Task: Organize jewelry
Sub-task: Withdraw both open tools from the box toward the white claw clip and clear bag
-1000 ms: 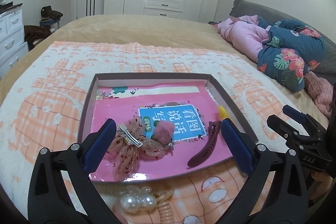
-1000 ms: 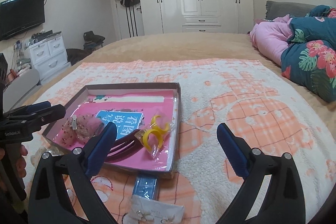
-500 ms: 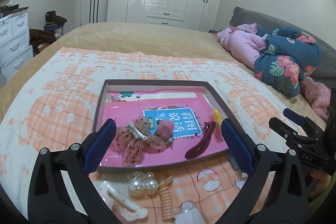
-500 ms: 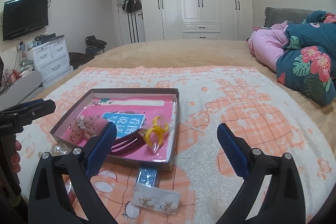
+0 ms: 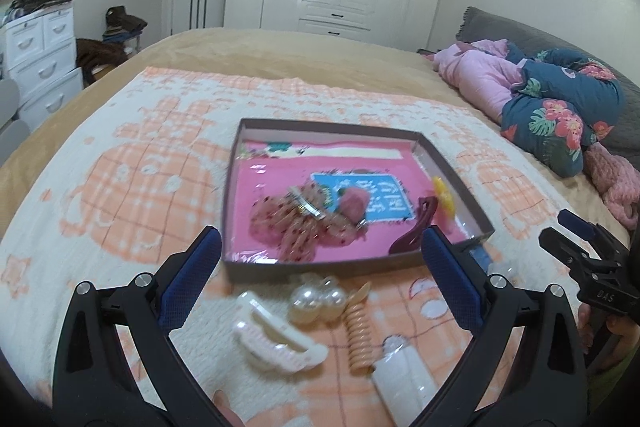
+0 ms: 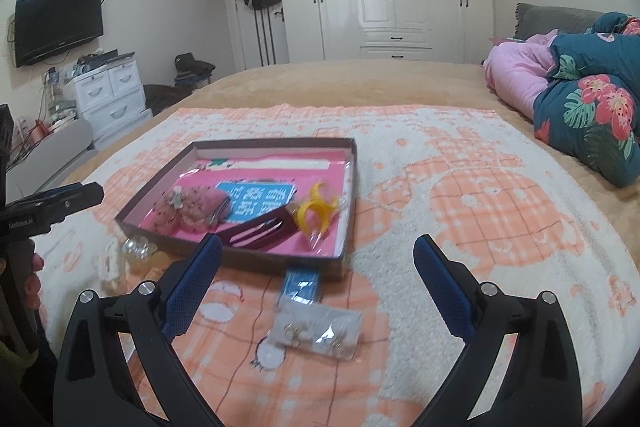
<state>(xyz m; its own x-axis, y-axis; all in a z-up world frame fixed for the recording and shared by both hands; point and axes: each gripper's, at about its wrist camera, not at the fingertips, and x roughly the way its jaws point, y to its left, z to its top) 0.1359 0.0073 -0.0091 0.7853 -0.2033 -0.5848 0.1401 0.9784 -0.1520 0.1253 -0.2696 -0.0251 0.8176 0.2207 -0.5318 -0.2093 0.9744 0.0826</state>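
Bedspread holds tray [image 5: 452, 171]; right gripper [image 5: 576, 239] reads "DAS".

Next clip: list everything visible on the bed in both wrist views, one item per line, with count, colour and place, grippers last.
Shallow cardboard box: one, brown with pink lining, on the blanket.
Sheer dotted bow clip: one, pink, in box.
Fluffy pompom clip: one, pink, in box.
Long barrette: one, maroon, in box.
Bagged claw clip: one, yellow, in box.
Toothed claw clip: one, white, before box.
Pearl cluster: one, white, before box.
Spiral hair tie: one, orange, before box.
Bagged earrings: one packet, clear, before box.
Fleece blanket: one, orange-white, on bed.
Left gripper: open.
Right gripper: open.
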